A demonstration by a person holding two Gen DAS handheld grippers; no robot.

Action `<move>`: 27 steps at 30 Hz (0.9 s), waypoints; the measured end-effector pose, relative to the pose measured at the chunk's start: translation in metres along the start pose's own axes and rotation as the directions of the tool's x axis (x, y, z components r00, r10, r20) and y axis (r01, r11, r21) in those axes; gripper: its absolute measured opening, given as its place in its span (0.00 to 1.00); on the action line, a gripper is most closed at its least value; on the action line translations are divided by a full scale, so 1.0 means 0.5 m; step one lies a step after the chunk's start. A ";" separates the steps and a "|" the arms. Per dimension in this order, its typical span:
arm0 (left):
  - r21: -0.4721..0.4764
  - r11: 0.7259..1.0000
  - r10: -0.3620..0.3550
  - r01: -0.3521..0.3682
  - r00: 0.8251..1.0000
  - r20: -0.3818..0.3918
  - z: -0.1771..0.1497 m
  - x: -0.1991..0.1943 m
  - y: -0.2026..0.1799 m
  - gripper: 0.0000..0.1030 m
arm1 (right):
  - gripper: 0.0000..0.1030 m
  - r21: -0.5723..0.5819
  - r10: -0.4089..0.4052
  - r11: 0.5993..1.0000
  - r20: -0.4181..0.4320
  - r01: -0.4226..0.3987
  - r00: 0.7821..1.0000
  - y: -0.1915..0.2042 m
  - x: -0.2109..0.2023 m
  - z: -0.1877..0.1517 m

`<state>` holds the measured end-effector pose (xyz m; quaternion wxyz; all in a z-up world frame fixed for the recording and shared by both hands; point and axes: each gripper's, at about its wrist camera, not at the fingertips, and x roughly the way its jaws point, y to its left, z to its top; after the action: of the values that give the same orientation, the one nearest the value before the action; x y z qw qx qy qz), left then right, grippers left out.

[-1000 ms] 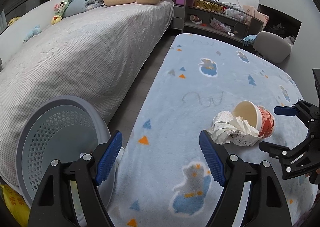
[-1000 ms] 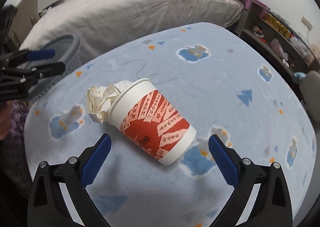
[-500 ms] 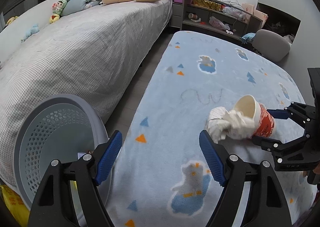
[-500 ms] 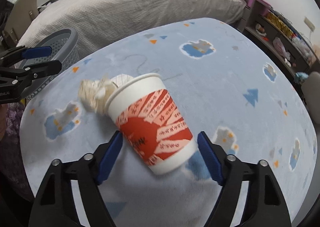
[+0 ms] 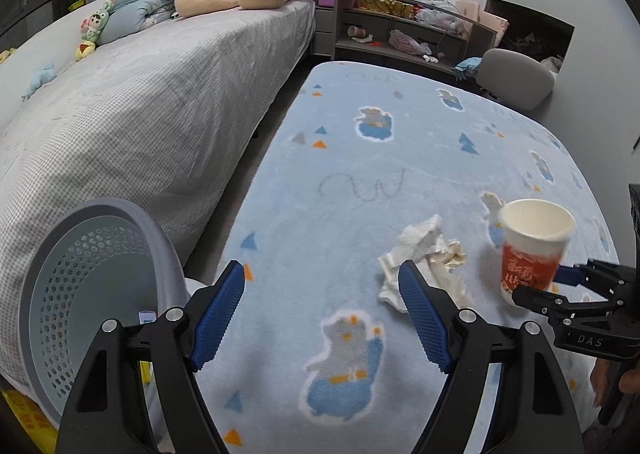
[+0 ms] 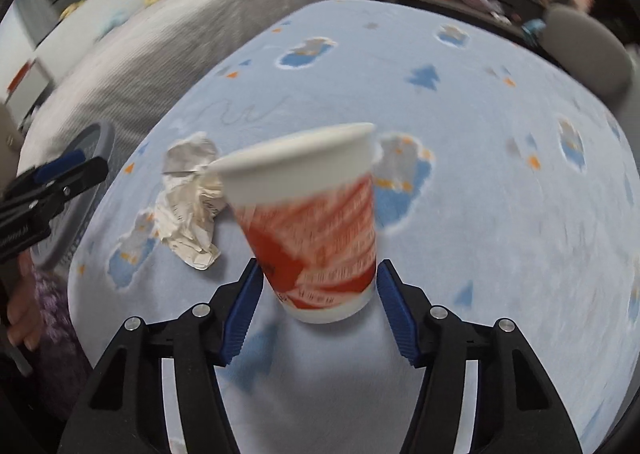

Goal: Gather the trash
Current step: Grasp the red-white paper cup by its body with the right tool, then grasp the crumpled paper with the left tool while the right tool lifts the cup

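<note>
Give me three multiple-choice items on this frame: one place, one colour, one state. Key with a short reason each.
1. Where does the crumpled white paper wad lie?
A. inside the grey perforated plastic basket
B. on the light blue patterned rug
C. on the grey bed

2. What colour is the band around the white paper cup?
A. red
B. green
C. black

3. How does the cup stand?
A. flat on its side
B. upside down
C. mouth up, between the right gripper fingers

Key: 1 B, the wad rests on the rug beside the cup. 2 A, red print wraps its lower body. 3 C, the rim faces up while the jaws are closing on its base.
</note>
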<state>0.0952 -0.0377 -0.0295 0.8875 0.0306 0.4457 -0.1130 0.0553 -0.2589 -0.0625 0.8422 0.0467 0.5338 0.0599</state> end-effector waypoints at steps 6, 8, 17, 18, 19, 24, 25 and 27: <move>0.026 0.999 -0.023 0.023 1.000 0.001 -0.008 -0.006 -0.019 0.74 | 0.56 0.095 -0.002 0.996 0.034 -0.001 0.999 -0.003 -0.006 -0.034; 0.031 0.999 -0.024 0.024 1.000 0.006 -0.010 -0.011 -0.021 0.74 | 0.56 0.127 0.004 0.992 0.068 -0.013 0.998 -0.003 -0.010 -0.039; 0.032 0.999 -0.023 0.023 1.000 0.009 -0.017 -0.016 -0.019 0.74 | 0.62 0.188 -0.013 0.982 0.124 -0.010 0.992 0.011 -0.004 -0.058; 0.031 0.999 -0.024 0.024 1.000 0.010 -0.016 -0.016 -0.019 0.74 | 0.64 0.192 -0.018 0.981 0.127 -0.007 0.992 0.011 -0.004 -0.061; 0.031 0.999 -0.025 0.024 1.000 0.011 -0.016 -0.016 -0.017 0.74 | 0.70 0.199 -0.022 0.980 0.138 -0.006 0.990 0.011 -0.006 -0.063; 0.033 0.999 -0.026 0.026 1.000 0.004 -0.016 -0.014 -0.018 0.74 | 0.81 0.236 -0.053 0.972 0.208 0.003 0.977 0.010 -0.023 -0.069; 0.035 0.999 -0.028 0.028 1.000 0.001 -0.017 -0.012 -0.019 0.74 | 0.81 0.241 -0.059 0.970 0.215 0.005 0.975 0.011 -0.022 -0.069; 0.039 0.999 -0.034 0.034 0.999 -0.004 -0.017 -0.010 -0.023 0.74 | 0.81 0.249 -0.064 0.968 0.229 0.005 0.971 0.013 -0.022 -0.069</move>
<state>0.0828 -0.0464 -0.0300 0.8840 0.0407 0.4452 -0.1368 0.0194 -0.2537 -0.0664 0.8879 0.1486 0.4344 -0.0276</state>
